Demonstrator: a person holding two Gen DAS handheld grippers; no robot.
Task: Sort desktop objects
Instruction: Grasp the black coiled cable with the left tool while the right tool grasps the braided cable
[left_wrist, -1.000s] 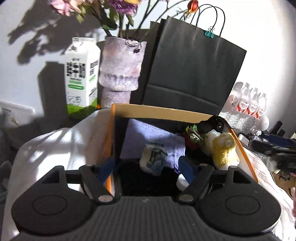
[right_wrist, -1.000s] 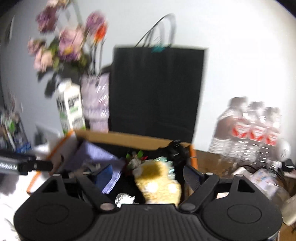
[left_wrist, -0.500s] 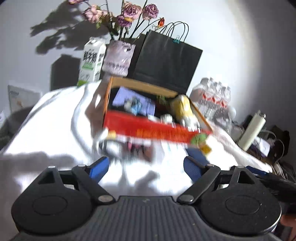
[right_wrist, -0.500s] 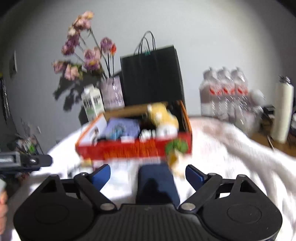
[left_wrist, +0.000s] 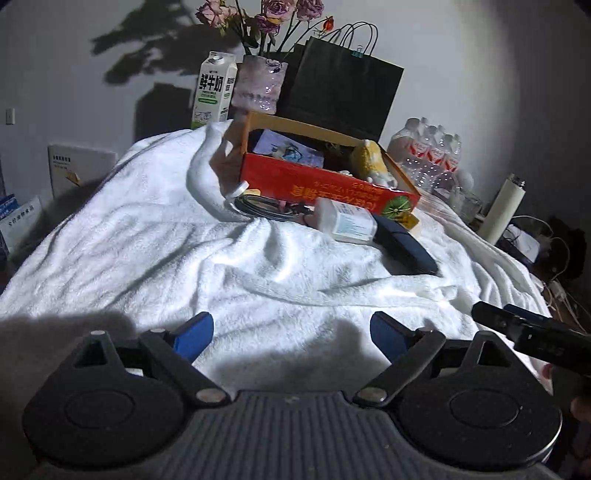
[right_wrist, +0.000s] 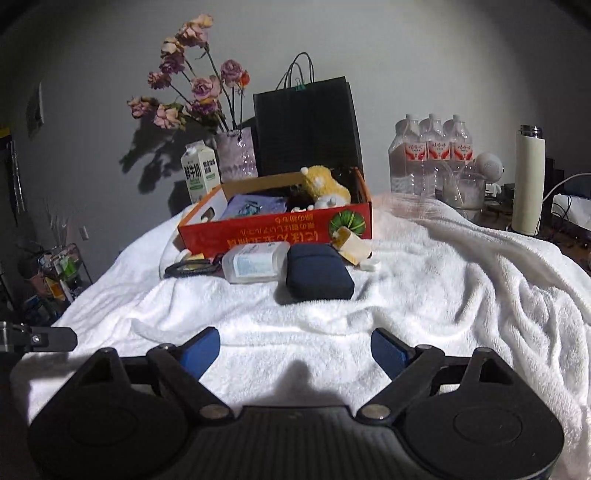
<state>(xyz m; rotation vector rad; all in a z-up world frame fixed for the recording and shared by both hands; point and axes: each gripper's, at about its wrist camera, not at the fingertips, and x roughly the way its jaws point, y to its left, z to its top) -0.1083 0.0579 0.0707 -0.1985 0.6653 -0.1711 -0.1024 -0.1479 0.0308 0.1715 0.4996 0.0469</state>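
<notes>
A red cardboard box (right_wrist: 277, 230) stands at the far end of a white towel (right_wrist: 443, 295), holding a yellow plush toy (right_wrist: 323, 184) and a purple cloth (right_wrist: 255, 205). In front of it lie a clear bottle on its side (right_wrist: 255, 262), a navy case (right_wrist: 317, 271), a coiled cable (right_wrist: 188, 267) and a small yellow packet (right_wrist: 351, 245). My right gripper (right_wrist: 295, 345) hangs open over bare towel, well short of the case. My left gripper (left_wrist: 291, 326) is also over bare towel, its jaws opening with nothing between them; bottle (left_wrist: 347, 221) and case (left_wrist: 402, 243) lie ahead.
Behind the box stand a milk carton (right_wrist: 199, 175), a vase of dried flowers (right_wrist: 236, 155) and a black paper bag (right_wrist: 306, 129). A pack of water bottles (right_wrist: 428, 155) and a white flask (right_wrist: 528, 181) stand at the right, with cables beyond.
Both grippers have drawn back from above the box to the near part of the towel, so the box now sits far ahead. The left jaws stand wider than before.
</notes>
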